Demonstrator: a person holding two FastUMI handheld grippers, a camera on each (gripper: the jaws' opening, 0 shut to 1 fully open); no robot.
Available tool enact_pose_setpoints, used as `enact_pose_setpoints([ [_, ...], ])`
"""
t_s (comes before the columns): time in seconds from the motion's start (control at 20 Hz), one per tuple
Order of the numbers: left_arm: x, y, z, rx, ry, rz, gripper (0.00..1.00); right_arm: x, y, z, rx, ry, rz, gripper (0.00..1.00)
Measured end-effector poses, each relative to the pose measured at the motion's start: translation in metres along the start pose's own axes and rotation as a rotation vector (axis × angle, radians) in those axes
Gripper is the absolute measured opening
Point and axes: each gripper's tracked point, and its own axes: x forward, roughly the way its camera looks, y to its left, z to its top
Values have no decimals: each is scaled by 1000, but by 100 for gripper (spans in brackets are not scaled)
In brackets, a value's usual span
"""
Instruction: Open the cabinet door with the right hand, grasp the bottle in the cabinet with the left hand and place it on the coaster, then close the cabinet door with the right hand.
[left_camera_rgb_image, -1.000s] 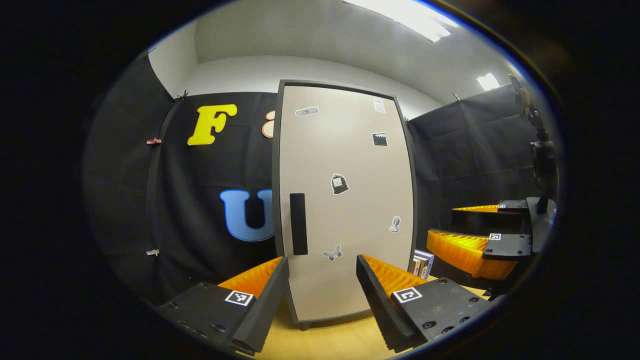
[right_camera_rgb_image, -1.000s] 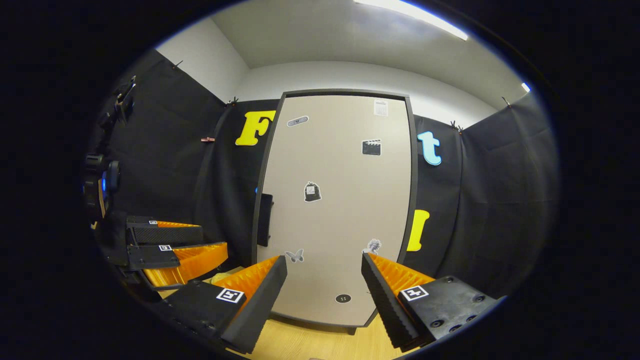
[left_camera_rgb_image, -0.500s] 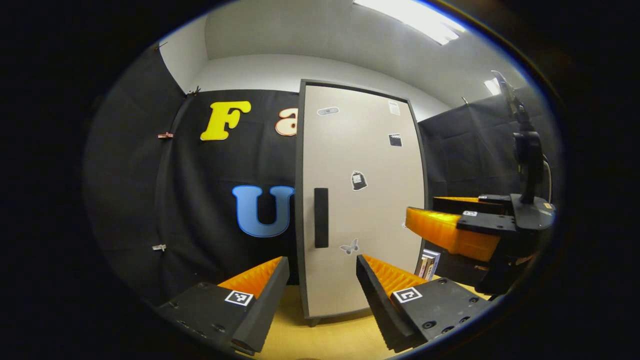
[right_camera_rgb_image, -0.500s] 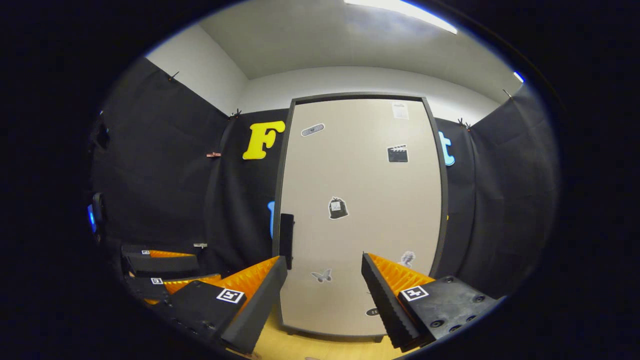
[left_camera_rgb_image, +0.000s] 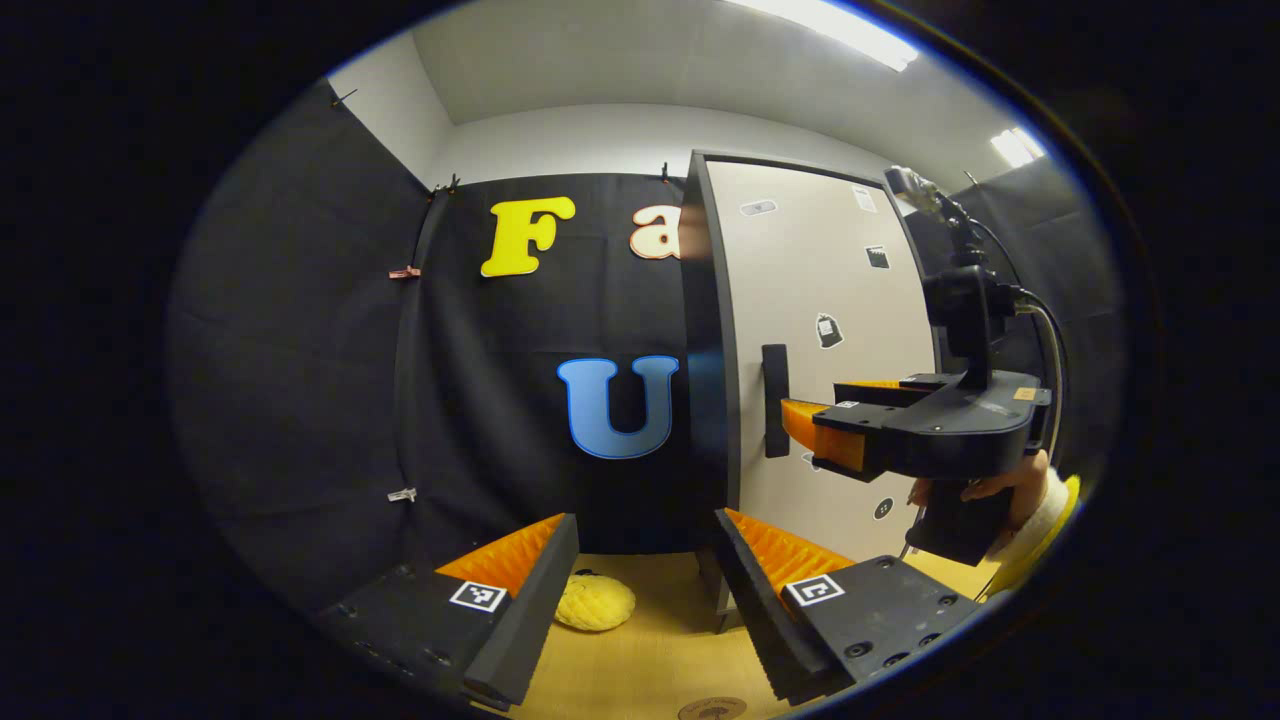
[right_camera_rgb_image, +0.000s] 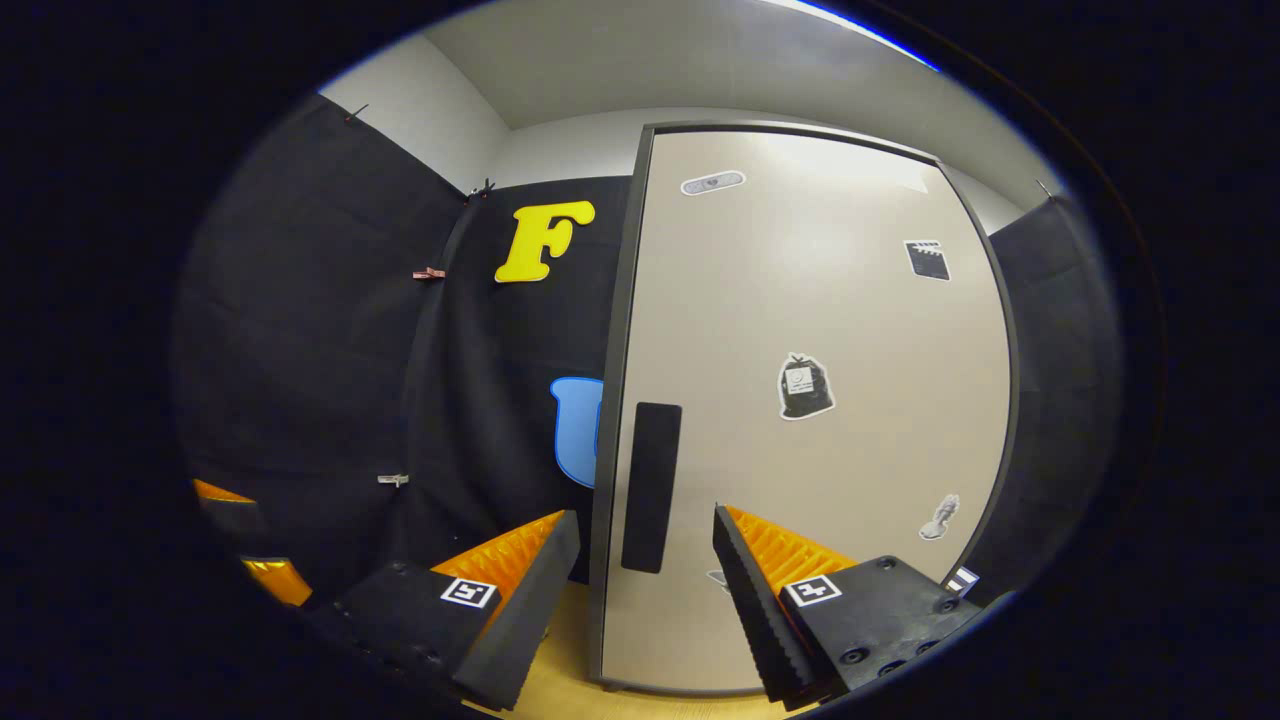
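The one container here is a tall beige cabinet (right_camera_rgb_image: 800, 420) with a dark frame, standing on a light wooden table (left_camera_rgb_image: 640, 660); its door (right_camera_rgb_image: 850, 330) is shut, so whatever is inside cannot be seen, the bottle included. The door carries a single dark vertical handle (right_camera_rgb_image: 651, 487) near its left edge and several small stickers, five countable in the right gripper view, among them a black bag shape (right_camera_rgb_image: 803, 386) and a clapperboard (right_camera_rgb_image: 927, 260). In that view the right gripper (right_camera_rgb_image: 640, 570) points at the door from close by, its jaws wide apart and holding nothing, the handle lying just above and between the two fingers without touching either. The left gripper view takes in more of the booth: the cabinet seen from its left side, a yellow knobbly rounded object (left_camera_rgb_image: 595, 603) lying on the table just beyond the left gripper (left_camera_rgb_image: 640, 575), and the rim of a round brown coaster (left_camera_rgb_image: 712, 709) at the very bottom edge, near that gripper's fingers. The left gripper's jaws are also wide and empty. That view also shows the right gripper from the side, held by a hand (left_camera_rgb_image: 985, 490) in a pale sleeve with a yellow cuff, its fingertips just beside the handle; whether they touch it cannot be told. A small striped box edge (right_camera_rgb_image: 962, 577) peeks out by the cabinet's lower right corner in the right gripper view.
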Motion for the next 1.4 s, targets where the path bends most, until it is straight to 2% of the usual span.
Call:
enact_pose_setpoints([
  [0.1, 5, 14, -6, 7, 8, 7, 86, 18, 4, -6, 2, 0, -34, 87],
  [0.25, 11, 34, -13, 22, 17, 34, 86, 42, -5, -5, -22, -31, -132, 84],
  [0.3, 13, 38, -14, 15, 25, 37, 86, 49, -11, -5, -37, -38, -167, 80],
  [0.45, 14, 48, -18, 1, 39, 44, 86, 63, -15, -12, -41, -20, -208, 78],
  [0.55, 10, 57, -20, 2, 39, 57, 86, 68, -17, -14, -10, -6, -214, 61],
  [0.6, 10, 60, -21, 1, 41, 63, 86, 71, -17, -13, 5, -9, -219, 46],
  [0.75, 8, 68, -27, -8, 55, 78, 86, 75, -16, -13, 3, -15, -223, 40],
  [0.9, 5, 69, -30, -22, 67, 80, 86, 70, -16, -14, 6, 23, -219, 14],
  [0.95, 4, 70, -30, -27, 67, 79, 86, 67, -18, -11, 0, 37, -218, 14],
  [1.0, 2, 70, -28, -29, 64, 78, 86, 66, -16, -13, -9, 39, -207, 6],
  [1.2, 2, 68, -20, -8, 45, 70, 86, 33, -8, -9, 20, 64, -143, 6],
  [1.4, -20, 33, -19, -6, 31, 19, 86, -18, -12, -4, 4, 58, -98, 5],
])
